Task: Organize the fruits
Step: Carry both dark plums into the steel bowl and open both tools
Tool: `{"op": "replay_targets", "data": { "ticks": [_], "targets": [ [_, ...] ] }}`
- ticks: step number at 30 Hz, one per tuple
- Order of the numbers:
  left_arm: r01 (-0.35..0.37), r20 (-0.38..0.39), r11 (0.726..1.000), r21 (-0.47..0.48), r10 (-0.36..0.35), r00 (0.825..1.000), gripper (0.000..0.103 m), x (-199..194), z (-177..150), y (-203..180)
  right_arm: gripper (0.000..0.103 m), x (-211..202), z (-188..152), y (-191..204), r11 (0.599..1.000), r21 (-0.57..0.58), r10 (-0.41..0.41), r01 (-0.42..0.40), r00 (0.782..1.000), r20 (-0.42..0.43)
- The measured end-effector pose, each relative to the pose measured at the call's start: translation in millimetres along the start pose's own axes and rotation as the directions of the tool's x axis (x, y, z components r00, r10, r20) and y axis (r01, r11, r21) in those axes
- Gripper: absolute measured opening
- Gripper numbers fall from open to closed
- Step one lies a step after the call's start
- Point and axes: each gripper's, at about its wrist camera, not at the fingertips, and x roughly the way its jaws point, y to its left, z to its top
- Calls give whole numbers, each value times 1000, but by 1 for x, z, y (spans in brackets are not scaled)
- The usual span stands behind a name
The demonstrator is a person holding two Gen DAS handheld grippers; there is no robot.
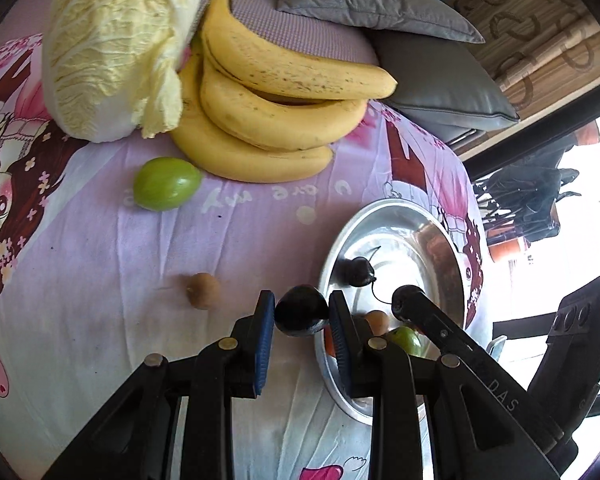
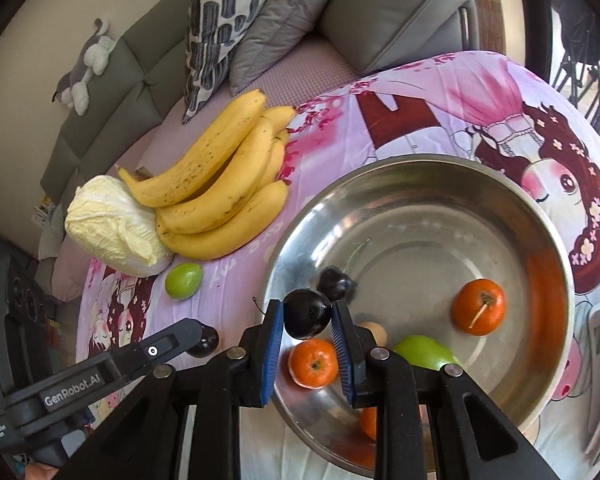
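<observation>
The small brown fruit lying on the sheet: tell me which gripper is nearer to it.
Left. The left gripper, holding a dark plum, is just right of the brown fruit. The right gripper is farther away, over the steel bowl.

A soft grey sofa (image 2: 112, 92) stands at the back by a pale wall (image 2: 28, 48). On it lie plain grey cushions (image 2: 380, 12), a white cushion with dark stripes (image 2: 220, 28) and a small grey and white toy animal (image 2: 86, 66). Bright daylight comes in at the right.
</observation>
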Motion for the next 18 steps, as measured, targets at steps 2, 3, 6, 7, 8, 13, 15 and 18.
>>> {"op": "replay_targets", "data": {
  "ticks": [2,3,6,7,8,13,15,18],
  "targets": [
    [-1,0,999,41,1,1000,29,5,-1,-14,27,0,2,-12,999,28,-23,23,1000,6],
    [-8,3,998,60,8,1000,29,8,-2,-21,27,0,3,-17,999,40,-36,35,999,7],
    [-21,-6,996,90,21,1000,29,21,-1,-34,27,5,5,-28,996,61,-58,58,998,-1],
    [-19,-14,995,93,20,1000,29,25,0,-36,27,7,5,-31,996,66,-58,58,998,-5],
    [-17,-21,995,96,19,1000,29,29,0,-37,27,9,5,-33,996,70,-58,58,998,-10],
    [-25,-47,995,98,30,998,29,46,1,-42,27,15,6,-36,994,65,-83,85,996,-25],
    [-29,-51,994,101,34,998,29,48,1,-41,27,14,6,-35,994,64,-86,87,996,-21],
    [-28,-52,994,103,34,998,29,47,0,-41,27,14,6,-34,994,60,-91,92,996,-17]
  ]
}}
